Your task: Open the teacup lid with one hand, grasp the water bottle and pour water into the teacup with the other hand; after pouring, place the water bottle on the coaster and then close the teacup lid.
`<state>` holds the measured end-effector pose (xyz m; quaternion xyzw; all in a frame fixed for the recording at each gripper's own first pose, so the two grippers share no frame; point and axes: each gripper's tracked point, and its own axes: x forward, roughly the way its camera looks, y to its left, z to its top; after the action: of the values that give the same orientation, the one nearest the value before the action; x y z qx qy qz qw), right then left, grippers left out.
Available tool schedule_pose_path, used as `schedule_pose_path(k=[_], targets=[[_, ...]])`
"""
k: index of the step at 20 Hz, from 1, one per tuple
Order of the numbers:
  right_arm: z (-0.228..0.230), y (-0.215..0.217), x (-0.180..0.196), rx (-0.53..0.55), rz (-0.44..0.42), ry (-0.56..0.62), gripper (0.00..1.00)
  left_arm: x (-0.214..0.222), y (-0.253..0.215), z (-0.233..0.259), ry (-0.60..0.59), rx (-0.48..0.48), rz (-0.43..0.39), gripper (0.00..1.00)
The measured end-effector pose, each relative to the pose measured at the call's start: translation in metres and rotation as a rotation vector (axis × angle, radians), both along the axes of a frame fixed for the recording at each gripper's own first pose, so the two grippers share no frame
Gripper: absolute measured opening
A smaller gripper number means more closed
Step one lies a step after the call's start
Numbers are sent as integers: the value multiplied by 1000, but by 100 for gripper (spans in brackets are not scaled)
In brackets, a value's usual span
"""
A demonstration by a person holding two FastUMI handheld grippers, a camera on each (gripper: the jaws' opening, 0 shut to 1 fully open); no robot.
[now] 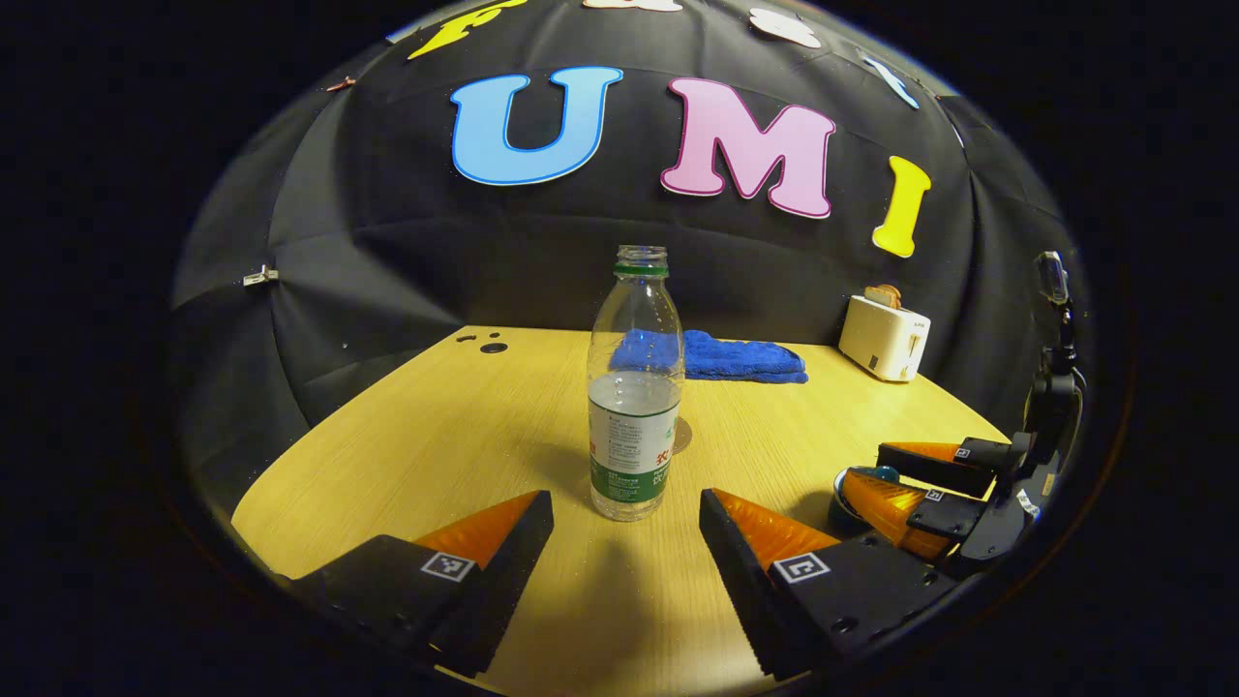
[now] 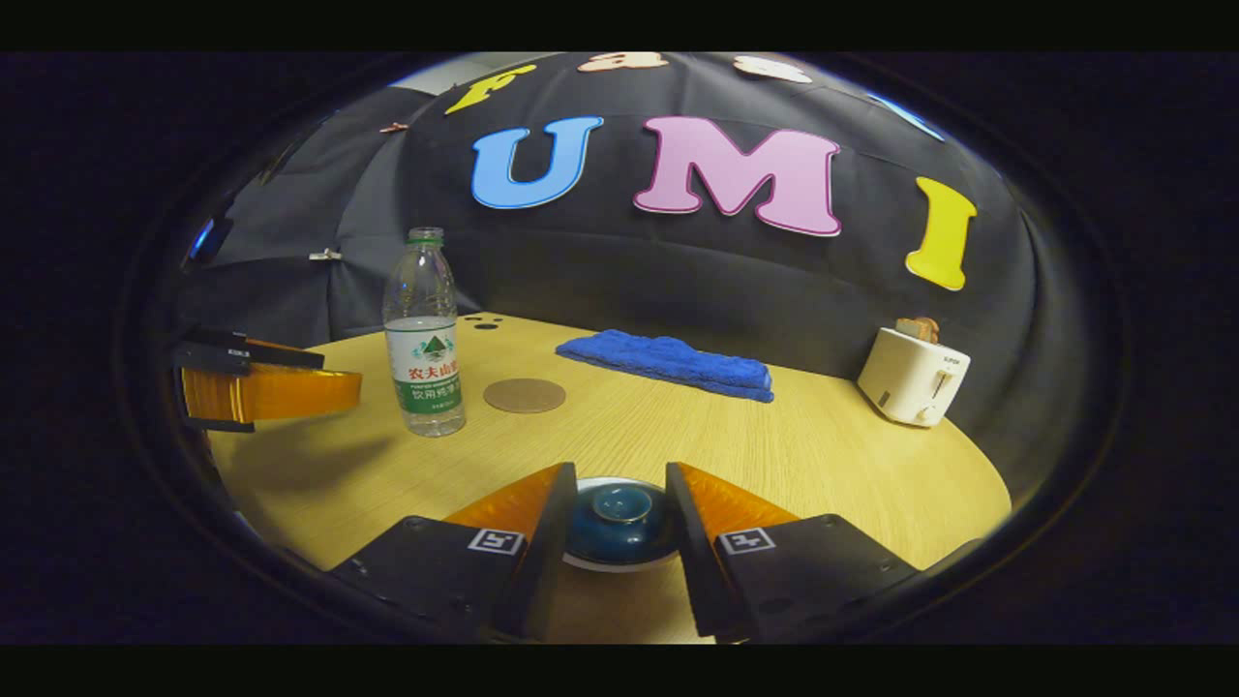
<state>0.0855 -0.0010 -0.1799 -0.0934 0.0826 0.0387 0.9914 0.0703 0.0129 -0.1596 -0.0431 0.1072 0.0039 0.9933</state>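
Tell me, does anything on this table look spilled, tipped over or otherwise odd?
Nothing looks spilled or knocked over. The one oddity: the water bottle stands upright with no cap on, so it could slop if bumped. The blue cloth lies folded, the toaster sits upright, and the teacup lid is still on.

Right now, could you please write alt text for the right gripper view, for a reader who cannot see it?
The right tool hangs open over a dark blue teacup lid, one finger on each side. Farther back on the wooden table stand an uncapped water bottle, a round coaster, a blue towel and a white toaster.
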Motion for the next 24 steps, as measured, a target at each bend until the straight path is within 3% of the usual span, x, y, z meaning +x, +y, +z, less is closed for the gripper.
schedule_pose_path(k=[1, 3, 7, 8, 9, 10, 11, 12, 13, 16, 17, 18, 20, 23, 24], targets=[[-1, 1, 2, 7, 5, 6, 57, 0, 0, 1, 0, 2, 1, 96], [0, 0, 3, 15, 1, 15, 38, 0, 0, 1, 1, -1, 3, 96], [-2, -1, 3, 43, 11, 55, 32, -1, 2, 2, 2, -11, 14, 96], [-2, 0, 3, 45, 15, 65, 37, 0, 2, 1, 2, -12, 15, 96], [-1, 2, 3, 50, 22, 78, 30, 1, 2, 2, 0, -13, 16, 96], [0, 2, 2, 55, 24, 84, 35, 1, 3, 3, -2, -12, 16, 96], [0, 2, 1, 59, 29, 92, 22, 0, 3, 2, -5, -9, 16, 96], [0, 3, 1, 59, 34, 101, 31, -1, 3, 3, -6, -6, 15, 96], [2, 3, 1, 58, 36, 101, 27, 1, 3, 2, -8, -5, 11, 96], [10, 4, 3, 58, 44, 90, 27, 7, 5, 1, -7, -7, -9, 96], [15, 5, 3, 61, 47, 87, 31, 10, 6, 0, -5, -10, -12, 96], [19, 6, 3, 66, 47, 84, 27, 14, 7, -1, -4, -20, -15, 96], [27, 6, 5, 77, 48, 73, 27, 24, 5, 0, -8, -38, -30, 96], [43, 1, 6, 83, 41, 58, 27, 42, 3, 2, -32, -10, -57, 96], [46, -1, 6, 89, 37, 53, 22, 51, 4, 3, -39, 4, -61, 96]])
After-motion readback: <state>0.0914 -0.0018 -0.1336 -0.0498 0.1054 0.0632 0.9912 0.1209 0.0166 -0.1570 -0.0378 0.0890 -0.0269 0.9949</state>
